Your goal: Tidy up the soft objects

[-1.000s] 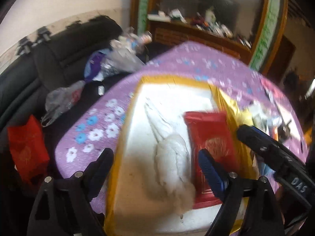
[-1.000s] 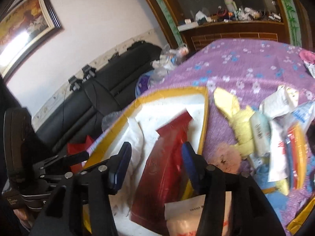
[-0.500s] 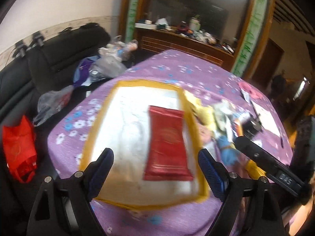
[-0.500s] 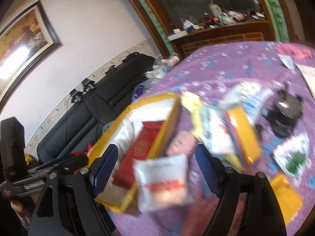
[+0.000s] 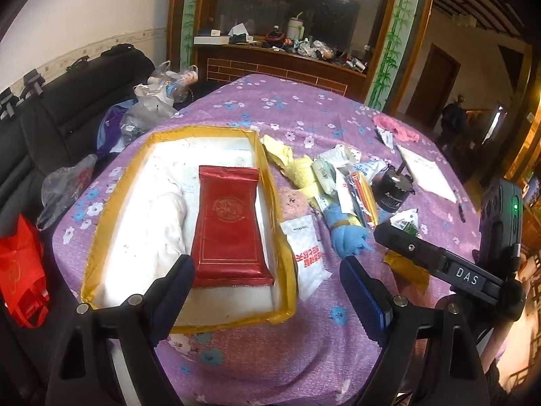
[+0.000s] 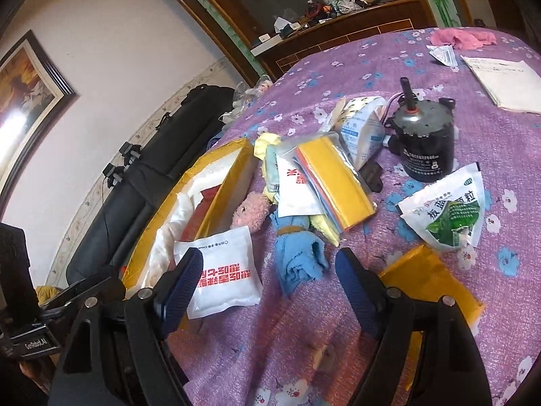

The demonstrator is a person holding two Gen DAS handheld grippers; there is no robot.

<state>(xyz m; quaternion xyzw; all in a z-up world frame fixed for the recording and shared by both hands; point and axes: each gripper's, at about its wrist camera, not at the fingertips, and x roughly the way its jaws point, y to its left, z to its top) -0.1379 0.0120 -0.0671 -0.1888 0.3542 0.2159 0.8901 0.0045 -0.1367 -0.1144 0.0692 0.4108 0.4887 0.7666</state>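
Observation:
A yellow-rimmed white box (image 5: 270, 182) (image 6: 236, 165) lies on the purple flowered tablecloth. Inside it are a red packet (image 5: 230, 230) and a white cloth (image 5: 169, 223). Right of the box lie a white packet with red print (image 5: 306, 253) (image 6: 219, 267), a pink plush (image 6: 252, 211), a blue cloth (image 5: 348, 233) (image 6: 297, 253), a yellow cloth (image 5: 290, 165) and a yellow-and-clear bag (image 6: 334, 182). My left gripper (image 5: 267, 287) is open and empty above the box's near end. My right gripper (image 6: 270, 287) is open and empty above the white packet and blue cloth.
A black motor (image 6: 424, 142) (image 5: 392, 193), a green-and-white sachet (image 6: 446, 216), a yellow envelope (image 6: 429, 284), papers (image 6: 503, 81) and a pink cloth (image 6: 463, 37) lie on the table. A black sofa (image 5: 67, 101) with bags is at the left.
Both grippers have pulled back and up from the box. The red packet now lies flat in the box. My right gripper has swung right, over the pile beside the box.

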